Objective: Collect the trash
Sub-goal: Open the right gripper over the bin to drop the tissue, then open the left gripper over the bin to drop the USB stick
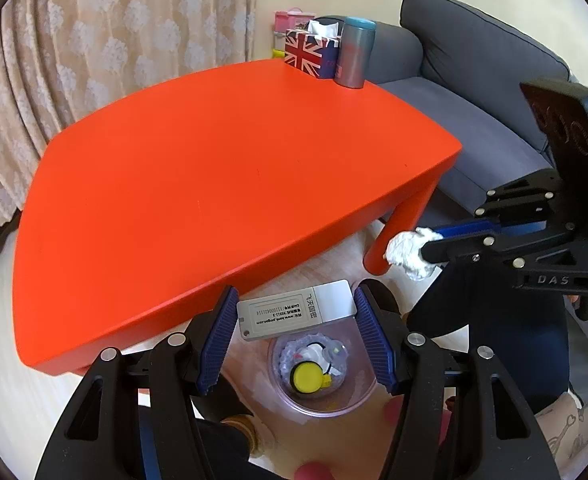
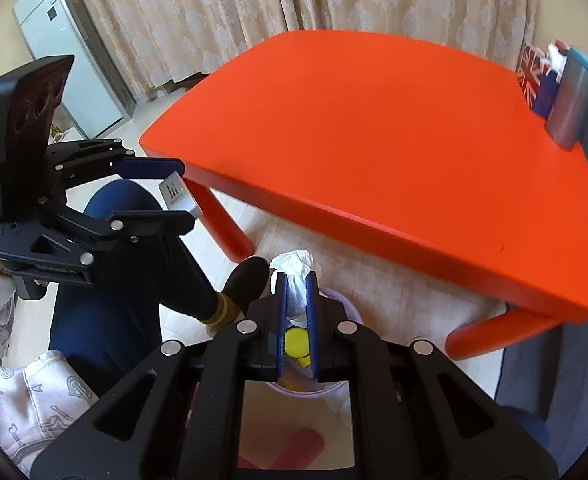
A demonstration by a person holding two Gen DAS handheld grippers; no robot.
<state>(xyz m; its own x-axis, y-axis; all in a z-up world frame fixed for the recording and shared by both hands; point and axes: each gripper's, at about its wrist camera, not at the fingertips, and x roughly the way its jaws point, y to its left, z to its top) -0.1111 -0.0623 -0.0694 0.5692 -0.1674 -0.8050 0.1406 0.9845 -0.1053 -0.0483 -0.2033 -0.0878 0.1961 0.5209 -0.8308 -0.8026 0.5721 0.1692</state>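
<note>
My left gripper (image 1: 296, 314) is shut on a small white and silver box (image 1: 296, 313) with printed text, held above a clear pinkish trash bin (image 1: 322, 376) on the floor. The bin holds a yellow round object (image 1: 309, 377) and plastic wrap. My right gripper (image 2: 295, 294) is shut on a crumpled white tissue (image 2: 294, 268), also above the bin (image 2: 334, 390). The right gripper with the tissue (image 1: 408, 254) shows in the left wrist view, to the right of the table leg. The left gripper with the box (image 2: 177, 194) shows in the right wrist view.
An orange table (image 1: 213, 172) stands beside the bin, with a Union Jack tissue box (image 1: 310, 54) and a grey canister (image 1: 354, 54) at its far corner. A grey sofa (image 1: 474, 92) is at the right. The person's legs (image 2: 125, 280) are close by. Curtains hang behind.
</note>
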